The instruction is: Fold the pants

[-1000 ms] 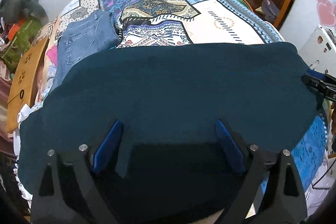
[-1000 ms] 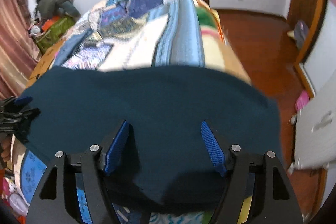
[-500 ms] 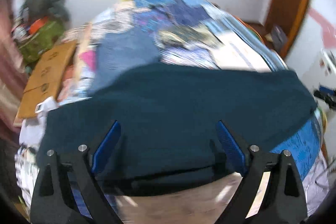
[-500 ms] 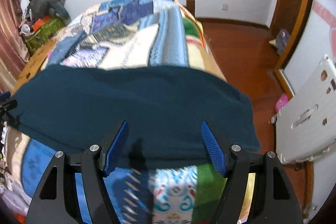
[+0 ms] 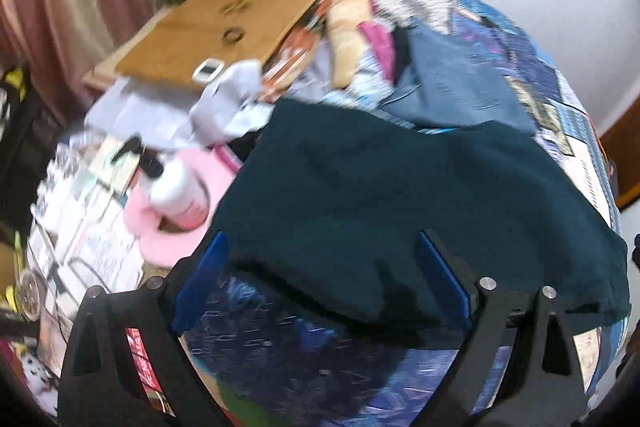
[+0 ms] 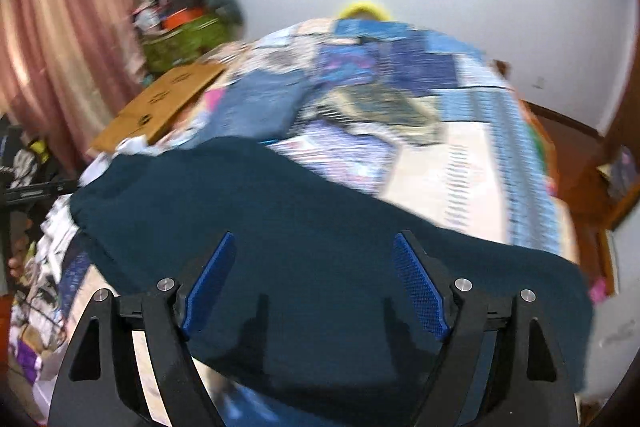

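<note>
Dark teal pants (image 5: 400, 195) lie folded flat across the near end of a patchwork-covered bed (image 5: 560, 115); they also show in the right wrist view (image 6: 300, 247). My left gripper (image 5: 320, 279) is open and empty, hovering over the pants' near left edge. My right gripper (image 6: 316, 275) is open and empty above the pants' near edge. Both views are motion-blurred.
Folded blue jeans (image 5: 452, 83) lie on the bed behind the pants. A cardboard sheet (image 5: 216, 23) and a white and pink bottle (image 5: 176, 191) on a pink holder sit to the left amid papers. A wooden door frame (image 6: 616, 155) is at right.
Both grippers have drawn back and swung left, away from the pants. The pants stay flat on the bed. The left-side clutter has come into view.
</note>
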`<state>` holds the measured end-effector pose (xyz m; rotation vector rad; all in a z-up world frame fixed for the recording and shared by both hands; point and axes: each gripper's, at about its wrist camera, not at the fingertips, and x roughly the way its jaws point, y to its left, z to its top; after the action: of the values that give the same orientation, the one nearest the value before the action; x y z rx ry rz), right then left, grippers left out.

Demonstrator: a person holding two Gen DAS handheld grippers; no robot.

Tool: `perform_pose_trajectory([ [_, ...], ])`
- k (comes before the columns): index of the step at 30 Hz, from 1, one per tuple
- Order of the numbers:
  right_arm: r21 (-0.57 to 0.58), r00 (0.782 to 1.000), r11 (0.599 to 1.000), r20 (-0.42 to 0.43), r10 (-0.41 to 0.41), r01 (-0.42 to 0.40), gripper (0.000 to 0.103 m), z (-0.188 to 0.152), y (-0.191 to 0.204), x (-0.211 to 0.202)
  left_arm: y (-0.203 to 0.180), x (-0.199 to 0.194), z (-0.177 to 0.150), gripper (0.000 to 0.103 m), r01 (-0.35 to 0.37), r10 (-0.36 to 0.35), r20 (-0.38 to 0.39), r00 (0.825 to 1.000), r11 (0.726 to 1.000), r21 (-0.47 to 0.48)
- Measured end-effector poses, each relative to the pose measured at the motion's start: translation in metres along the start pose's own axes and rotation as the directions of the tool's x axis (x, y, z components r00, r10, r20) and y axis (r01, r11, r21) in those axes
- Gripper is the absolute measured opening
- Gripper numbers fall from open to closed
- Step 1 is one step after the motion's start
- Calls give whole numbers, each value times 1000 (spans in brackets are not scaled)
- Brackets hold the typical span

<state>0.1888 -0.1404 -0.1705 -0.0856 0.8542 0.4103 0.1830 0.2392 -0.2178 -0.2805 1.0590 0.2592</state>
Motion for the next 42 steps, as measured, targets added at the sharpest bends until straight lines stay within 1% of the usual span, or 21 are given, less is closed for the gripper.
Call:
perform_pose_trajectory([
  [4,-88,999,996,-43,25,-29,79,0,33,28,18,25,-5,95,-12,8,-64,998,999,-51],
  [6,-122,996,992,-81,24,-34,79,-4,45,42,24,35,-6,95,21,-28,-87,996,996,-82],
  [8,-136,994,990,-107,22,-37,78,-9,49,49,29,44,-7,93,77,-91,-106,990,989,-127],
  [9,-126,994,991,-105,29,-42,79,-11,48,50,30,46,-7,89,95,-109,-102,989,986,-134],
  [11,-82,992,995,-119,49,-59,83,-11,43,51,28,44,-6,79,86,-95,-73,993,989,-120],
  [12,-54,989,996,-131,68,-76,83,-12,39,53,27,42,-4,68,75,-82,-60,995,991,-109],
  [13,-36,988,996,-135,79,-85,84,-12,36,53,27,39,-3,60,59,-64,-45,997,993,-98],
  [15,-35,988,996,-133,76,-81,85,-14,38,52,26,30,-1,51,49,-49,-4,999,996,-80],
  [16,-38,988,996,-133,72,-78,86,-15,39,51,25,26,-2,42,36,-35,17,999,997,-68],
  [18,-42,989,997,-135,66,-72,86,-14,41,51,21,17,-3,35,-20,22,62,998,999,-33],
  [19,-42,989,997,-137,63,-70,86,-13,41,51,21,13,-3,35,-42,45,85,995,999,-27],
  [21,-46,988,997,-144,58,-66,86,-11,43,50,25,7,-4,35,-55,58,109,992,998,-33],
  [23,-48,988,997,-142,59,-66,86,-7,43,48,33,7,-7,35,-45,49,102,994,998,-43],
  [27,-37,992,997,-106,67,-71,86,-3,45,43,42,33,-19,38,-35,35,4,999,998,-60],
  [30,-11,984,996,-153,86,-89,86,-9,42,50,42,43,-30,46,-61,60,-28,998,998,-32],
  [32,-10,987,996,-138,86,-89,86,-17,39,47,41,39,-31,50,-73,72,-19,997,997,-18],
  [34,2,986,996,-140,88,-88,87,-22,34,40,41,32,-30,60,-102,102,-9,995,995,-6],
  [36,31,987,996,-141,82,-78,87,-27,24,32,40,24,-27,64,-120,120,3,993,993,2],
  [38,71,988,996,-143,65,-55,87,-36,9,23,37,14,-23,68,-117,117,18,993,993,4],
  [40,116,988,993,-148,50,-33,88,-44,-7,16,32,4,-19,78,-109,109,40,993,994,4],
  [42,172,988,985,-151,26,0,88,-54,-28,6,22,-9,-13,81,-86,85,74,994,996,8],
])
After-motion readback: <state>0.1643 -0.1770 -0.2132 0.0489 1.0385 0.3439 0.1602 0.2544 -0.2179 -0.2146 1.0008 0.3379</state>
